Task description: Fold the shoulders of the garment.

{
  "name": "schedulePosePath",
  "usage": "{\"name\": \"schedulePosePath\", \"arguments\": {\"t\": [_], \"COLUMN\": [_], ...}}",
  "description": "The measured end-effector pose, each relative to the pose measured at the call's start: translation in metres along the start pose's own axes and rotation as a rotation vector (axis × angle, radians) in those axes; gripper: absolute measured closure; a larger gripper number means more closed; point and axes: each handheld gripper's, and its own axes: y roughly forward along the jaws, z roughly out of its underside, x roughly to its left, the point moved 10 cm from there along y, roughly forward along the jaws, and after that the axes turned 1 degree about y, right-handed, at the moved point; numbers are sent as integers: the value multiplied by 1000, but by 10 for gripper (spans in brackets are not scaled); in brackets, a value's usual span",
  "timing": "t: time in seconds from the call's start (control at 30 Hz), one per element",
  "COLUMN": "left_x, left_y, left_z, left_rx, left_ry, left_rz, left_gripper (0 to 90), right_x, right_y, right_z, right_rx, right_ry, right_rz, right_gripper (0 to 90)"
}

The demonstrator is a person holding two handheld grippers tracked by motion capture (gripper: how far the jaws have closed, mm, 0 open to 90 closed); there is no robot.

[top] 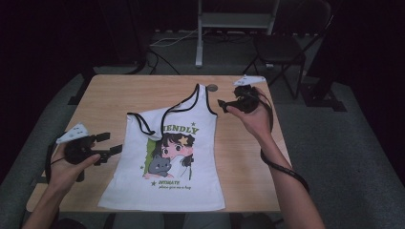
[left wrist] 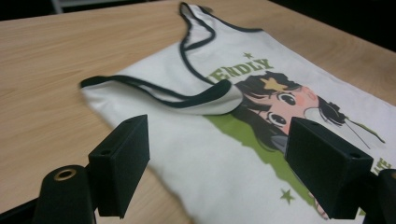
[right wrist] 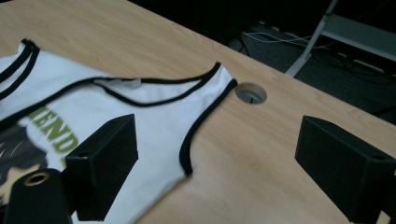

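A white tank top with black trim and a cartoon girl print lies flat on the wooden table. One shoulder strap is folded over onto the chest; the other strap lies straight toward the far edge. My left gripper is just left of the shirt's side, open, with nothing between its jaws. In the left gripper view the gripper faces the shirt and the folded strap. My right gripper is raised beside the straight strap, open and empty. In the right gripper view the gripper looks over the shirt's shoulder.
A round cable hole sits in the table just beyond the straight strap, also in the right gripper view as the hole. Behind the table stand a dark chair and a metal frame with cables on the floor.
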Motion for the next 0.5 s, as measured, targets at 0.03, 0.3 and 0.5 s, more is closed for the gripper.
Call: {"name": "schedulePosePath", "arguments": {"t": [0.03, 0.3, 0.5], "left_x": [2, 17, 25], "left_y": [-3, -22, -29], "left_z": [5, 33, 39], "left_rx": [-5, -66, -90], "left_ry": [-11, -93, -101], "left_rz": [-12, -104, -156], "left_gripper": [216, 215, 215], "right_x": [-2, -20, -29], "right_y": [5, 47, 73], "right_z": [-4, -24, -33], "right_rx": [2, 40, 58], "right_ry": [0, 28, 60], "right_rz": [1, 15, 25], "right_gripper": [124, 124, 124]}}
